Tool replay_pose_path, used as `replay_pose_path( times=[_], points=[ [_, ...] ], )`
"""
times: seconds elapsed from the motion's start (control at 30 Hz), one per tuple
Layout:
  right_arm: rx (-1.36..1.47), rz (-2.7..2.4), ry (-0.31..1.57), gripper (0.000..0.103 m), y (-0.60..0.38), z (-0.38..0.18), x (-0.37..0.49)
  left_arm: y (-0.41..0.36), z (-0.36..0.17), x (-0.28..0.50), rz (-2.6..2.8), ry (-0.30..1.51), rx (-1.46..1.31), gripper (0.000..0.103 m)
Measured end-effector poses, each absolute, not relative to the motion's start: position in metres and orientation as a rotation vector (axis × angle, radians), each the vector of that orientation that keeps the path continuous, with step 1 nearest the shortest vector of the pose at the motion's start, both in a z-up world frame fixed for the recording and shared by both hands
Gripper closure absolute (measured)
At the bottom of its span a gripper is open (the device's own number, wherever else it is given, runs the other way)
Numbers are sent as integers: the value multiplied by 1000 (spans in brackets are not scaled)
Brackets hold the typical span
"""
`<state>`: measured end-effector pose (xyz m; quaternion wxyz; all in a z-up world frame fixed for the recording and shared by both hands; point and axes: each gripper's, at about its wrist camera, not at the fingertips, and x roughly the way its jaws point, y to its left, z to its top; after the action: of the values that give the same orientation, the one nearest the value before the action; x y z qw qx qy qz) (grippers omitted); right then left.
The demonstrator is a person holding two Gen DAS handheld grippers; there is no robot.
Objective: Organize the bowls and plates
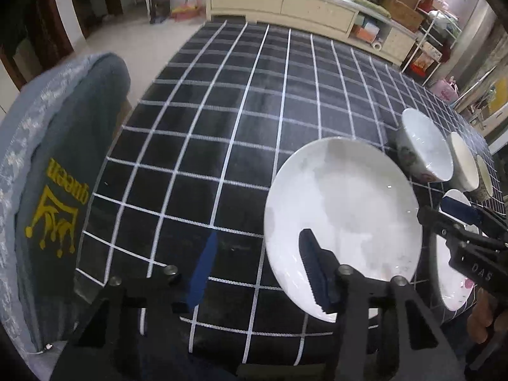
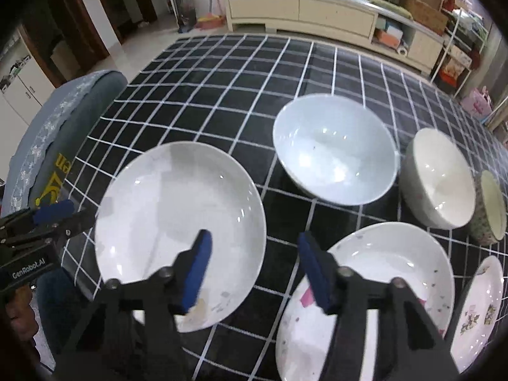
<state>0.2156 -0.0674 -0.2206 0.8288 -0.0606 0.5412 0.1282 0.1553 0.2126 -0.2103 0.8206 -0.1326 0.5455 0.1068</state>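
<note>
A plain white plate (image 1: 343,209) (image 2: 177,222) lies on the black checked tablecloth near the front edge. My left gripper (image 1: 257,266) is open and empty, its right finger over that plate's near rim. My right gripper (image 2: 254,266) is open and empty, hovering between the plain plate and a flower-patterned plate (image 2: 381,285). A second patterned plate (image 2: 482,304) lies at the far right. Behind them stand a large white bowl (image 2: 333,146) (image 1: 425,143), a cream bowl (image 2: 441,181) (image 1: 463,162) and a small patterned bowl (image 2: 490,209).
A chair with a grey cover (image 1: 47,171) (image 2: 47,146) stands at the table's left edge. The tablecloth (image 1: 222,101) stretches far back. A cream sideboard (image 2: 317,9) and shelves stand beyond the table. The right gripper (image 1: 460,219) shows in the left view.
</note>
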Motion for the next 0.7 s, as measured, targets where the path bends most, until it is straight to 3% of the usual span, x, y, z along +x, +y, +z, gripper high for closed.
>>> replay_pose_path(
  times=[0.1, 0.17, 0.23, 0.3, 0.6, 0.7],
  points=[
    [-133, 268, 1171, 52, -66, -231, 222, 214, -221, 160, 230, 1190, -269, 66],
    [-165, 234, 1176, 54, -64, -236, 223, 215, -227, 165, 228, 1209, -269, 68],
    [-165, 227, 1189, 62, -65, -240, 226, 216, -232, 169, 212, 1215, -287, 71],
    [-124, 241, 1202, 82, -68, -244, 228, 217, -234, 173, 207, 1217, -292, 71],
    [-138, 237, 1204, 86, -64, -248, 228, 216, -242, 181, 124, 1220, -381, 93],
    [-199, 221, 1184, 86, -56, -248, 227, 211, -242, 180, 138, 1215, -355, 93]
  ],
)
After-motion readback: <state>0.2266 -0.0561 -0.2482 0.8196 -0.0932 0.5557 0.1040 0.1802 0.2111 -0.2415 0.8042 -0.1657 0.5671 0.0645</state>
